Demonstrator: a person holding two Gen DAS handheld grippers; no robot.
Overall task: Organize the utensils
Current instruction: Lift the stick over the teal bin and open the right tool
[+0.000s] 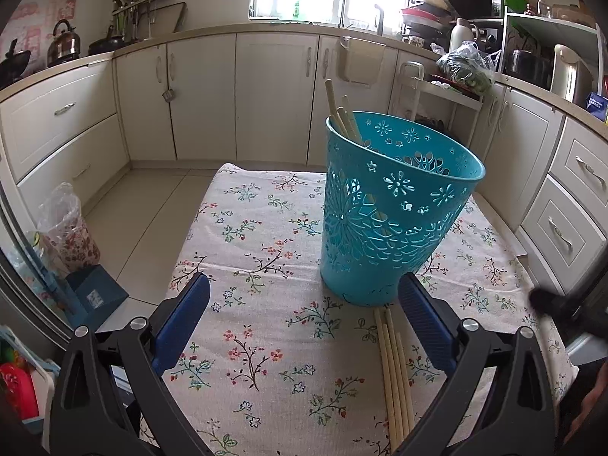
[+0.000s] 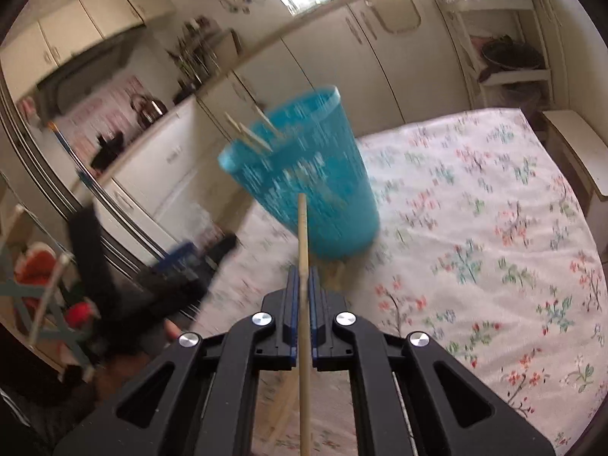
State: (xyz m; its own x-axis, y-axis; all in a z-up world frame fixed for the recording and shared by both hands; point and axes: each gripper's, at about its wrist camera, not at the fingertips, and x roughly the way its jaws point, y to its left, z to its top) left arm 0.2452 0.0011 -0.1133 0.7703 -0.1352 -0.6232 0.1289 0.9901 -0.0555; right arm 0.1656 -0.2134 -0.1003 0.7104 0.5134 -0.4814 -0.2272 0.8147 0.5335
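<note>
Your left gripper (image 1: 304, 326) hovers with its blue-padded fingers (image 1: 181, 323) spread wide and nothing between them, low over the floral-printed cloth-covered table (image 1: 243, 228) near its front edge. Just inside the right-hand finger lies a small bundle of pale, slender wooden chopsticks (image 1: 395, 372), side by side on the cloth, running from the front edge towards the base of the teal perforated plastic holder (image 1: 395, 209). That holder stands upright around the middle of the table, and a few more pale sticks (image 1: 340, 114) already lean against its far rim.

Your right gripper (image 2: 300, 277) is pinched tight on a single wooden chopstick (image 2: 302, 228), which runs lengthways between the pads and juts out ahead towards the holder; the right wrist view is too blurred to place the tip exactly.

Expect these sticks to be very light, stiff and smooth, so they may roll on the cloth or swivel in the pads. You would do best to take one across its middle, pads square to the shaft, so neither end droops. The holder looks light too and could tip if a stick knocks its rim.

No brand, label or legible writing shows on the sticks or the holder.
</note>
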